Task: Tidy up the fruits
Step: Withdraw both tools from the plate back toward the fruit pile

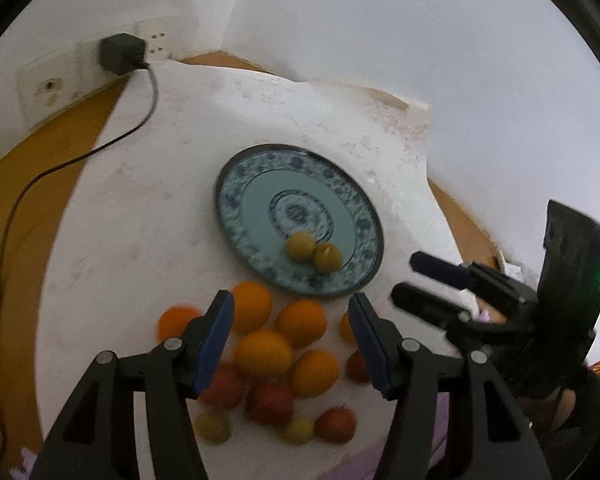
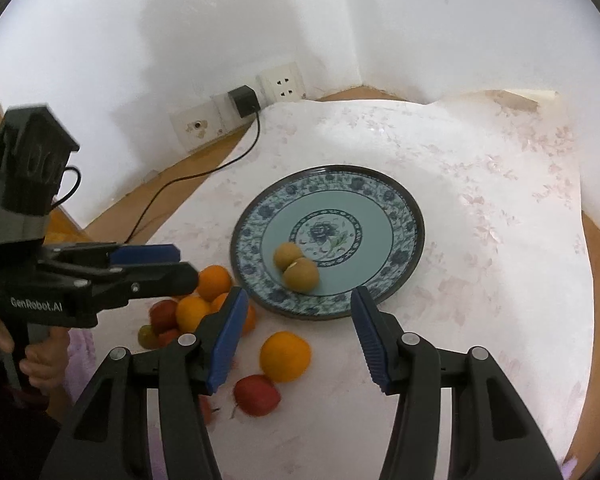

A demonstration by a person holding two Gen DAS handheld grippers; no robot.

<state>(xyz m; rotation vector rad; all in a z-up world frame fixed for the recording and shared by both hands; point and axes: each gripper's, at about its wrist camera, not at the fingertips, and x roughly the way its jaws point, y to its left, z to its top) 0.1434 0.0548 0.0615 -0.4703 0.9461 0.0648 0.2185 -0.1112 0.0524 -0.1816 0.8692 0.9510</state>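
1. Left wrist: left gripper (image 1: 292, 336) gapes empty above the oranges (image 1: 264, 350); two brown fruits (image 1: 314, 252) touch on the plate (image 1: 240, 184); a cable (image 1: 100, 148) trails left.
2. Right wrist: right gripper (image 2: 300, 336) gapes empty near the plate (image 2: 412, 216); the left gripper (image 2: 168, 264) overhangs the fruit pile (image 2: 192, 308).

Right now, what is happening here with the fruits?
A person holds a gripper in each hand above a white cloth. Both the left gripper and the right gripper are open and empty. Two small yellow-green fruits lie touching on the blue patterned plate. The oranges and red fruits wait in a heap beside it.
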